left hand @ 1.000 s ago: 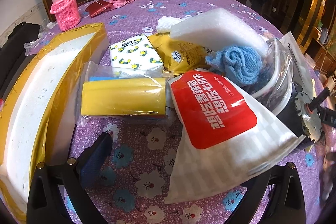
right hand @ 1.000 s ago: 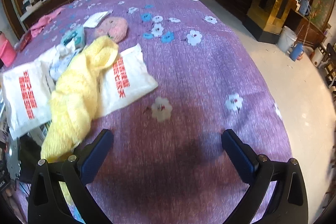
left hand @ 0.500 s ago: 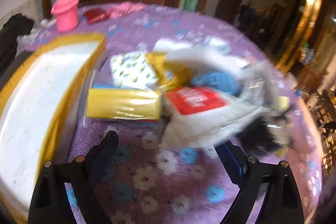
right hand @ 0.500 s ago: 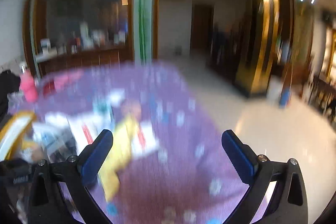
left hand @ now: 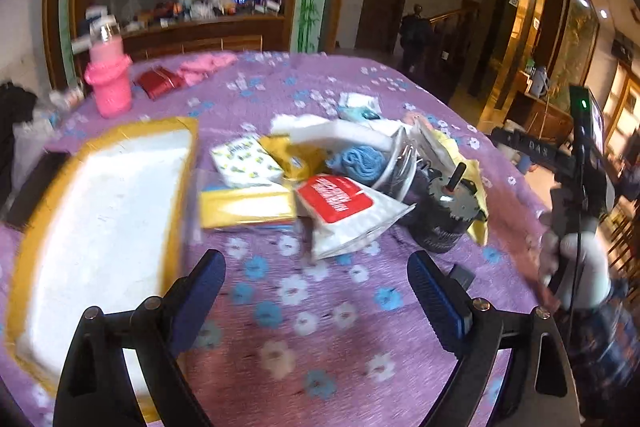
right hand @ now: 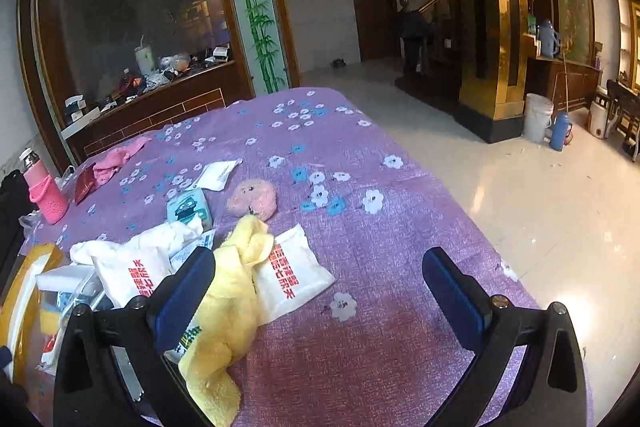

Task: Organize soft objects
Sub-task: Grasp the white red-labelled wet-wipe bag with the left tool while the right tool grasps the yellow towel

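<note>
A heap of soft things lies on the purple flowered cloth (left hand: 328, 307): a yellow sponge pack (left hand: 246, 207), a white-and-red bag (left hand: 344, 211), a blue cloth (left hand: 356, 163), a white foam block (left hand: 340, 131) and a tissue pack (left hand: 246, 165). My left gripper (left hand: 316, 291) is open and empty, raised in front of the heap. In the right wrist view a yellow towel (right hand: 228, 311) lies over a white-and-red bag (right hand: 290, 277), with a pink plush (right hand: 254, 197) behind. My right gripper (right hand: 320, 291) is open and empty above the cloth.
A white foam box with yellow tape (left hand: 100, 219) stands at the left. A black motor (left hand: 444, 215) sits right of the heap. A pink bottle (left hand: 108, 83) and a pink cloth (left hand: 204, 65) are far back. The table edge (right hand: 472, 219) drops to the floor at the right.
Both grippers have pulled back and risen from the table, so the views now take in the room. The left gripper has left the white-and-red bag on the heap.
</note>
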Action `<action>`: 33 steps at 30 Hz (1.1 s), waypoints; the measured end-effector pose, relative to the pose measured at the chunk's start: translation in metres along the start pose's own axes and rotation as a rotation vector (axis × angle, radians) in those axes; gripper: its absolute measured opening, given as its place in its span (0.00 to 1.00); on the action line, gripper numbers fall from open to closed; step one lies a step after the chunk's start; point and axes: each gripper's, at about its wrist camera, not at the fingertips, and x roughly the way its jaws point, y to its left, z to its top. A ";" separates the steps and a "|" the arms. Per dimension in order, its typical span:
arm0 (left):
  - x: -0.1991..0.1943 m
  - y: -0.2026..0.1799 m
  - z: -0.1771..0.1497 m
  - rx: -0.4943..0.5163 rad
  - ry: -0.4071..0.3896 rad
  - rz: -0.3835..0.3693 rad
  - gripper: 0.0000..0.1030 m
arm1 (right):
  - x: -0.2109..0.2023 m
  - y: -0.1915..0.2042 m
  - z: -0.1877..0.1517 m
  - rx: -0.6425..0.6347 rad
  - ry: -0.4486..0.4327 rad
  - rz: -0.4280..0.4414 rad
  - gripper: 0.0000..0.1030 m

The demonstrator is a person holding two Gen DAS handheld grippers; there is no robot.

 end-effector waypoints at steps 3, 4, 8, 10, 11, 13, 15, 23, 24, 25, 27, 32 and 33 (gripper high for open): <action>0.016 -0.002 0.010 -0.131 0.044 -0.107 0.91 | 0.005 0.000 -0.001 0.004 0.032 0.010 1.00; 0.019 -0.001 0.014 -0.172 0.046 -0.145 0.91 | 0.006 0.000 -0.002 0.003 0.039 0.012 1.00; 0.049 -0.003 0.031 -0.280 0.082 -0.170 0.89 | 0.007 0.001 -0.003 0.004 0.047 0.016 1.00; 0.070 -0.014 0.034 -0.221 0.131 -0.124 0.71 | 0.008 0.001 -0.003 0.003 0.055 0.018 1.00; 0.079 -0.016 0.032 -0.201 0.167 -0.106 0.70 | 0.009 0.001 -0.003 0.005 0.059 0.018 1.00; 0.080 -0.014 0.025 -0.220 0.192 -0.130 0.68 | 0.012 0.001 -0.004 0.008 0.067 0.015 1.00; 0.071 -0.010 0.016 -0.214 0.196 -0.134 0.64 | 0.013 0.000 -0.004 0.014 0.073 0.019 1.00; 0.027 -0.007 -0.011 -0.163 0.211 -0.138 0.72 | 0.014 0.002 -0.006 0.015 0.090 0.045 1.00; 0.027 -0.007 -0.008 -0.154 0.199 -0.128 0.75 | 0.014 0.002 -0.006 0.015 0.089 0.045 1.00; 0.030 -0.008 -0.004 -0.146 0.185 -0.108 0.75 | 0.014 0.002 -0.005 0.014 0.089 0.041 1.00; 0.040 -0.008 0.000 -0.153 0.184 -0.095 0.75 | 0.015 0.001 -0.006 0.016 0.088 0.030 1.00; 0.076 -0.018 -0.005 -0.110 0.235 -0.059 0.67 | 0.020 0.002 -0.006 0.001 0.094 0.006 1.00; 0.076 -0.020 -0.005 -0.095 0.206 -0.040 0.44 | 0.020 0.002 -0.006 -0.004 0.093 0.001 1.00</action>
